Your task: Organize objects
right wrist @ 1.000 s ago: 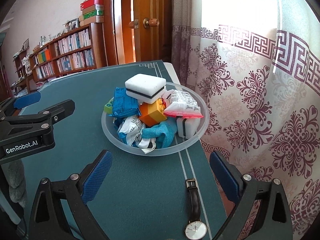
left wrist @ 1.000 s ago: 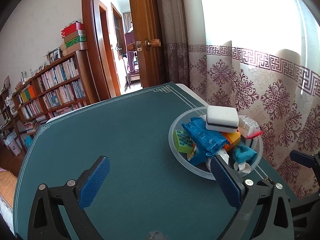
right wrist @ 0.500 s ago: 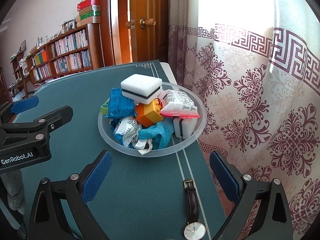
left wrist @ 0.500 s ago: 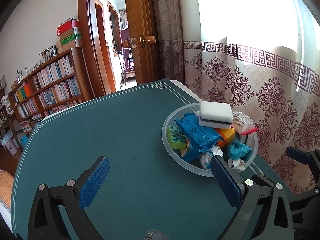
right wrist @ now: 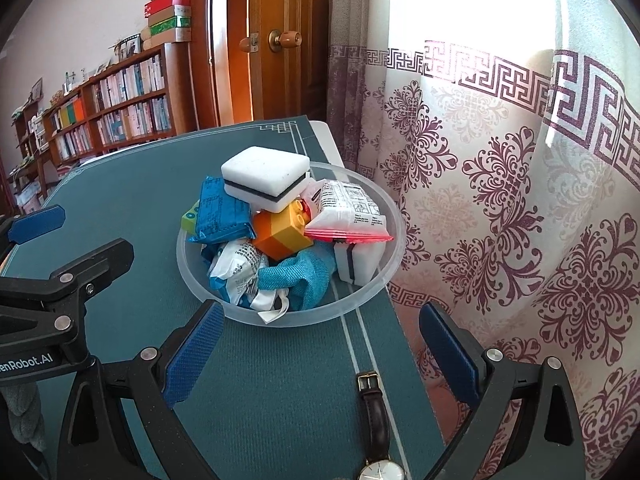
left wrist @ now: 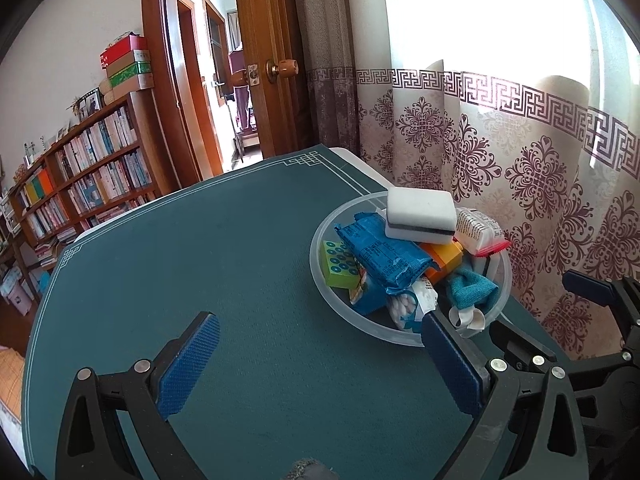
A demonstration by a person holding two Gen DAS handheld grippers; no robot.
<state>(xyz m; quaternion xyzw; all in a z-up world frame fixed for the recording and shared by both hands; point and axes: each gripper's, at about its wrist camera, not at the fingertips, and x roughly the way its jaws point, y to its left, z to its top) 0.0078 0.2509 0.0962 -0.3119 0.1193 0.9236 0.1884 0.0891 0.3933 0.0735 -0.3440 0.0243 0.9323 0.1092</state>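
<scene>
A room with a long bookshelf (left wrist: 80, 184), an open wooden door (left wrist: 272, 60) and a patterned curtain (right wrist: 500, 200) surrounds a desk (left wrist: 240, 260) covered in a dark teal mat with a pale border line. Near the curtain edge of the desk sits a clear plastic bowl (right wrist: 192, 276) heaped with small things: a white sponge with a dark stripe (right wrist: 266, 176) rides on top, a blue snack packet (right wrist: 220, 212) leans at its 9 o'clock side, an orange toy brick (right wrist: 282, 232) sits beneath it, a white and pink packet (right wrist: 348, 212) lies at 3 o'clock, and a teal cloth (right wrist: 298, 276) is bunched at 6 o'clock. A wristwatch with a dark strap (right wrist: 374, 432) lies flat on the desk just nearer than the bowl. The right tongs (right wrist: 320, 356) are released, spread wide and holding nothing, in front of the bowl. The left tongs (left wrist: 316, 360) are likewise released and empty, over the mat with the bowl at their 2 o'clock
</scene>
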